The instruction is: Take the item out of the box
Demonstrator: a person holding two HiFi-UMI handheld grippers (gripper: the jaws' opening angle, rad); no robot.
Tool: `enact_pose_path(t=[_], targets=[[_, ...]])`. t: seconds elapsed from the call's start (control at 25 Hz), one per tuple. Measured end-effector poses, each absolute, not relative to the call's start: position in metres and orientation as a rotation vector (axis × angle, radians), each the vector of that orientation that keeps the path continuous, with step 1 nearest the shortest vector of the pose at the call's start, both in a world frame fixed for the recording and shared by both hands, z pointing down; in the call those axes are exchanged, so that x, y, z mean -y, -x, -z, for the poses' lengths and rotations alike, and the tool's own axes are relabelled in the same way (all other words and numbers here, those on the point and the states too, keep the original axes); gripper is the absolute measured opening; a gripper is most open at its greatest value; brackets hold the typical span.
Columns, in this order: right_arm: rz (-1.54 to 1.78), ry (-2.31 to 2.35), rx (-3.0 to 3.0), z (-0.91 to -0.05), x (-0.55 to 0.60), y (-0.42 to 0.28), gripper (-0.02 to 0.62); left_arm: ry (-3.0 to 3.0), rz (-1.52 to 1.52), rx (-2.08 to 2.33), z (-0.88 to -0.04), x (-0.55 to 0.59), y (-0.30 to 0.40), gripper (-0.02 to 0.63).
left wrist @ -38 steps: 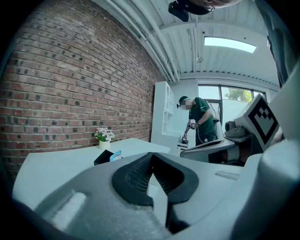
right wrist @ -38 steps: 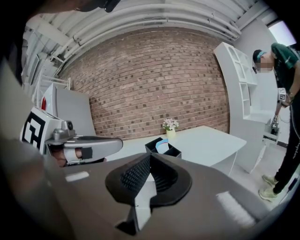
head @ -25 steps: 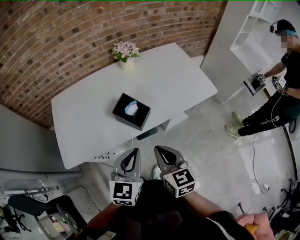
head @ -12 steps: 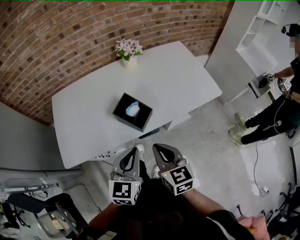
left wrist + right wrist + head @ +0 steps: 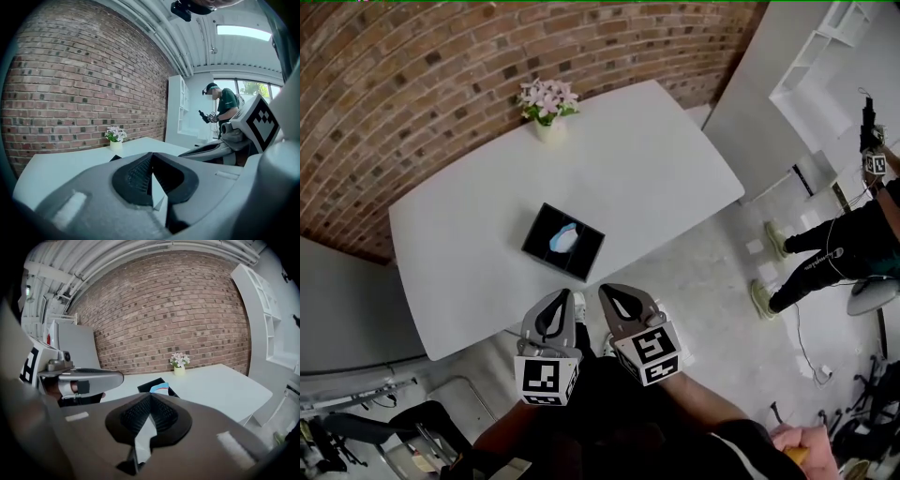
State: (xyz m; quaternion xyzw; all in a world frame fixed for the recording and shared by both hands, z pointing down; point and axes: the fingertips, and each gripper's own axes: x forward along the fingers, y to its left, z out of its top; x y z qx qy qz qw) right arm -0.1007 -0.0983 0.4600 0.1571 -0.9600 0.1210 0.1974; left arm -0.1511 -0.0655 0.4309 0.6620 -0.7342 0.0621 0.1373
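- A black, square, open-topped box (image 5: 563, 242) sits on the white tabletop (image 5: 656, 159) in the centre of the head view, near the table's lower edge.
- The task's thing, a light blue and white item (image 5: 562, 238), lies inside that box, and nothing touches it.
- The left gripper (image 5: 562, 298) is at lower centre, off the table's near edge. Its claw is pressed together with nothing between the pads.
- The right gripper (image 5: 609, 292) is just beside it, to the right. Its claw is likewise closed tight and empty.
- Both grippers point up the frame towards the box and are well apart from it.
- A small pale pot of pink flowers (image 5: 547, 101) stands at the table's far edge, in the upper left of the frame, against the red brick wall (image 5: 441, 56).
- A person in dark clothes (image 5: 844, 248) stands on the grey floor at the right edge of the frame.
- A white shelf unit (image 5: 825, 47) fills the upper right corner.
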Motion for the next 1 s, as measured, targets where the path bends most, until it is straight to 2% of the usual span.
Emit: enact_pose_path(t=[0.32,0.4,1.0], targets=[[-0.356,-0.441,2.634,-0.48,0.13,0.141,0.004,-1.892,-0.206,2.111,-0.442,0.094,0.192,0.004],[-0.364,-0.439,2.618,-0.487,0.137,0.149,0.029,-1.874,-0.21,2.115,-0.446,0.098,0.203,0.004],[-0.374,-0.368,2.507,-0.537,0.173,0.197,0.089,-1.763,-0.24,2.13,-0.484,0.127,0.267,0.005]])
